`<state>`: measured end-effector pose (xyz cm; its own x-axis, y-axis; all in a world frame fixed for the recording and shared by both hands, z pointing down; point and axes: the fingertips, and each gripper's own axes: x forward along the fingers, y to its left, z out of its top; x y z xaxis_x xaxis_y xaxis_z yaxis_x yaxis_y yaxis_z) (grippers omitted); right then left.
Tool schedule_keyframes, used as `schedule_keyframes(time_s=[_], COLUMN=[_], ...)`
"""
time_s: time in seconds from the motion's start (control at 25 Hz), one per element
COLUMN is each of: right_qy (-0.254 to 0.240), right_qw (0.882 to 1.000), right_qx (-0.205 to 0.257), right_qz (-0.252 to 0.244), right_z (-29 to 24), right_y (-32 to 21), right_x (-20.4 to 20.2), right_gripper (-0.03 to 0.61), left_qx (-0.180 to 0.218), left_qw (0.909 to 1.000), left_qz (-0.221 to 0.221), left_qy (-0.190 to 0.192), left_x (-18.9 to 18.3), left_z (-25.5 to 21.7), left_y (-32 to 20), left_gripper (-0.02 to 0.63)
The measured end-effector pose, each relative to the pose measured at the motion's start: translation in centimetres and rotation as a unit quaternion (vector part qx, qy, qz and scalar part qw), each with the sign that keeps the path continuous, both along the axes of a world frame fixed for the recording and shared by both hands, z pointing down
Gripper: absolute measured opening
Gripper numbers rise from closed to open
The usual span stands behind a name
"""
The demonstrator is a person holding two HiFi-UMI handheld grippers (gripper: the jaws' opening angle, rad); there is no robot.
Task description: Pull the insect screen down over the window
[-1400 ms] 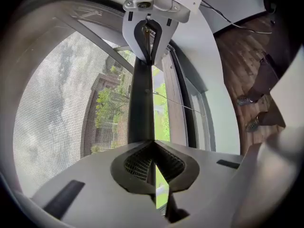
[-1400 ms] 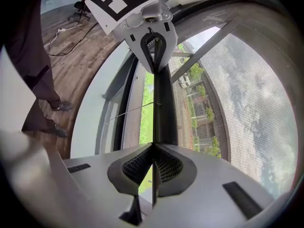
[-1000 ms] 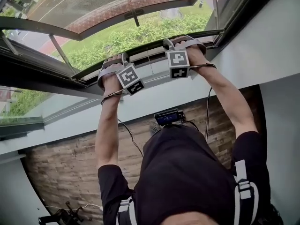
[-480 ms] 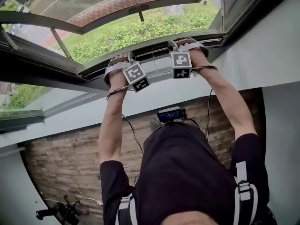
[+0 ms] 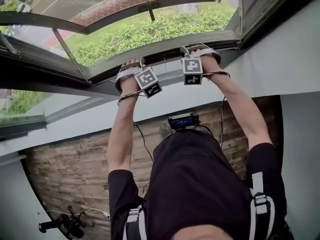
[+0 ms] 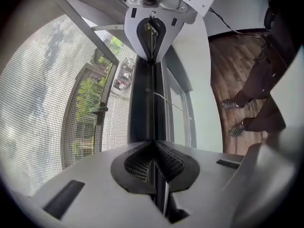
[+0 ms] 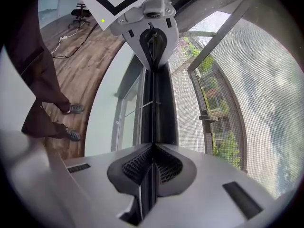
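The insect screen's dark bottom bar (image 5: 162,58) runs across the window opening just above the lower frame, with the mesh (image 6: 47,103) stretched above it. My left gripper (image 5: 131,65) and right gripper (image 5: 198,49) hold the bar side by side, a hand's width apart. In the left gripper view the jaws (image 6: 154,163) are shut on the bar's thin lip (image 6: 153,108), which runs straight on to the right gripper (image 6: 153,13). The right gripper view mirrors this: its jaws (image 7: 152,167) are shut on the same lip (image 7: 154,108), with the mesh (image 7: 247,89) to the right.
Behind the mesh an outer window frame with a handle (image 6: 101,110) stands swung outward. Below the bar lie the lower window frame (image 5: 100,79) and a white wall (image 5: 85,121). On the wooden floor (image 5: 70,174) are cables and a chair (image 7: 81,8).
Both grippers have come down together with the bar. The open strip between the bar and the lower window frame has narrowed.
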<state>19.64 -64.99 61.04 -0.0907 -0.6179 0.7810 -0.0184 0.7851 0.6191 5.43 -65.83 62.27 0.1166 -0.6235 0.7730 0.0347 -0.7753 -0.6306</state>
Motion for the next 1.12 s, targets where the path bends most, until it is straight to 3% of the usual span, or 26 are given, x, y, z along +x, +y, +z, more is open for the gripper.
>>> schedule_keyframes(time_s=[0.32, 0.68, 0.92, 1.12], right_qy=[0.001, 0.010, 0.013, 0.012], right_qw=[1.000, 1.000, 1.000, 1.000], right_qx=[-0.025, -0.021, -0.026, -0.027], right_qz=[0.003, 0.008, 0.007, 0.007], right_z=[2.6, 3.4, 3.5, 3.6], right_y=[0.5, 0.4, 0.5, 0.7], right_x=[-0.3, -0.4, 0.3, 0.3], right_gripper=[0.023, 0.021, 0.021, 0.021], left_qx=[-0.021, -0.006, -0.023, -0.017], left_qw=[0.9998, 0.9998, 0.9985, 0.9991], left_qz=[-0.003, -0.019, -0.022, -0.023], left_qy=[-0.001, 0.008, 0.045, 0.030], left_x=[-0.2, -0.3, 0.5, 0.3], left_z=[2.6, 3.3, 2.6, 3.2], left_y=[0.6, 0.4, 0.9, 0.9], left_gripper=[0.015, 0.015, 0.017, 0.017])
